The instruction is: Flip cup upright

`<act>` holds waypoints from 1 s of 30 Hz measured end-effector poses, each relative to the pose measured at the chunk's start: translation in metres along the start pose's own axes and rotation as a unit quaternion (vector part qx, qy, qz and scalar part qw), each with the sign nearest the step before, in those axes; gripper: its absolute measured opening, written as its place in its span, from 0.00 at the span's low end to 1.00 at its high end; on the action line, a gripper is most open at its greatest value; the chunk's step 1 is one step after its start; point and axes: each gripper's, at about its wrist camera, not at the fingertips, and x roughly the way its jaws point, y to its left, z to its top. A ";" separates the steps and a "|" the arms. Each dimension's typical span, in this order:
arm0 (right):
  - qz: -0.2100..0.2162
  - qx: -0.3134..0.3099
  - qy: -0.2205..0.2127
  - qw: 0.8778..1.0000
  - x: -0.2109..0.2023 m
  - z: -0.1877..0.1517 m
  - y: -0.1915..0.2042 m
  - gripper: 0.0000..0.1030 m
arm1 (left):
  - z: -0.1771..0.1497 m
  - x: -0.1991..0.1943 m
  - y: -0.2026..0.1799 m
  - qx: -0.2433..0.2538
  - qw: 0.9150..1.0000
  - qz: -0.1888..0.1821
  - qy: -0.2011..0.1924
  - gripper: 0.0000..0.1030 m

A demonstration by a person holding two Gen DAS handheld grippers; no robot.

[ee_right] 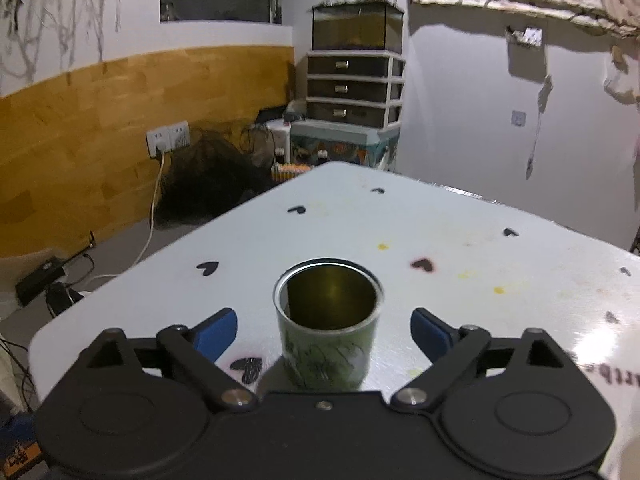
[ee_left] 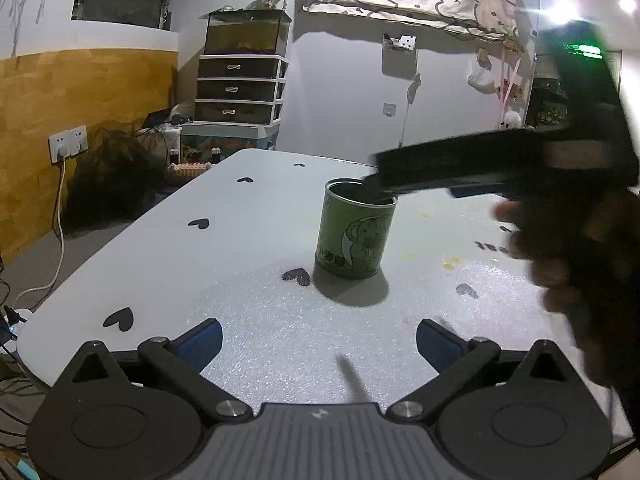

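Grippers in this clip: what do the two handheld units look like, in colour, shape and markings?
Both match. The left gripper and right gripper each have black linkage arms with silver pivot screws, two round black housings at the base, and blue pads on the fingertips. The left one's centre plate is ribbed grey. Seen from the left view, the right unit's black body carries a green light; the hand holding it is blurred.
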 end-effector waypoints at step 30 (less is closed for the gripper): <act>-0.108 0.050 -0.083 0.989 -0.166 -0.123 -0.059 1.00 | -0.007 -0.029 -0.041 0.043 0.999 0.015 -0.020 1.00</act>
